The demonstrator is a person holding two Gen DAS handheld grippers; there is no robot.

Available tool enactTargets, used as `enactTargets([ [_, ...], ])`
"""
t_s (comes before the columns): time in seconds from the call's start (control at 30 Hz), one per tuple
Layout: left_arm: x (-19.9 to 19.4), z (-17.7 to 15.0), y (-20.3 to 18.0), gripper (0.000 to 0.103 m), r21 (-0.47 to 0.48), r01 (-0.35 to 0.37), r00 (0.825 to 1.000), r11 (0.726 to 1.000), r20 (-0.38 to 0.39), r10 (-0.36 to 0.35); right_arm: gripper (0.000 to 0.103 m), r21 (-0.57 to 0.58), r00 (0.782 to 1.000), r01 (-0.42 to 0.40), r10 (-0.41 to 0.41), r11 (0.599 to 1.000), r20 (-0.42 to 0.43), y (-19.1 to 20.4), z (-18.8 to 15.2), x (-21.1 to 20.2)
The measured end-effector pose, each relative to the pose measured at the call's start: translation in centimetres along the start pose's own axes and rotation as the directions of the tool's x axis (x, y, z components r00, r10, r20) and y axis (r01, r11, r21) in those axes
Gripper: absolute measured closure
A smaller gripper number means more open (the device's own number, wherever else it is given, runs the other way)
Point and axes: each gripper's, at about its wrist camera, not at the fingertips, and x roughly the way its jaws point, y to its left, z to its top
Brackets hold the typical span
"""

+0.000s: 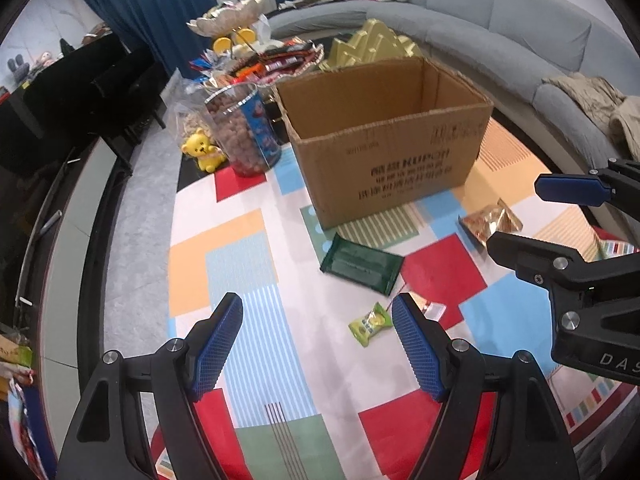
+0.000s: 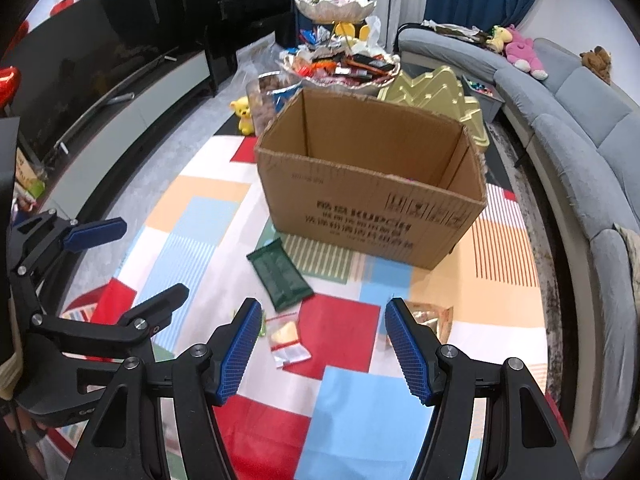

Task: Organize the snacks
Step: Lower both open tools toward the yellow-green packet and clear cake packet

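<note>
Left wrist view: left gripper jaws apart, nothing between the pads, pointed down at the patchwork mat. Right gripper enters from the right edge, also spread and empty; right wrist view agrees.

Loose snacks lie on the mat, near side of the cardboard box. Box stands open-topped in mid scene; its floor is hidden from both views, so contents cannot be told.

Count, loose on mat:
- dark green packet: 1, touching or just beside the box's near left corner
- small yellow-green sachet: 1, just left of the left gripper's right finger
- clear red-striped pouch: 1, mostly hidden in left wrist view
- gold foil bag: 1, under the right gripper
- boxes: 1; grippers: 2

Behind the box: snack tub with a yellow bear toy beside it, and a heaped tray; uncounted.

Risks, judged:
- Sachet and pouch lie close together; a wide closure could catch both, or pinch the mat.
- Flat packets offer little edge; pads may slide off.
- Grippers are near each other; reaching for neighbouring items could make them collide.
- Foil bag may crumple or slip.
</note>
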Motion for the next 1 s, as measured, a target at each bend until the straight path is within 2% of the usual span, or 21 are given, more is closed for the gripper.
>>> enactTargets([
  [0.37, 2.4, -1.4, -0.4, 0.026, 0.041, 0.101, 0.992, 0.994, -0.083, -0.097, 0.038, 0.001, 0.995, -0.027, 0.027, 1.000, -0.100, 1.0, -1.6, 2.3],
  [1.0, 8.3, -3.5, -1.2, 0.027, 0.098, 0.247, 0.949, 0.964, -0.225, -0.220, 0.038, 0.007, 0.970, -0.060, 0.060, 0.998, -0.237, 2.3, -3.1, 7.1],
])
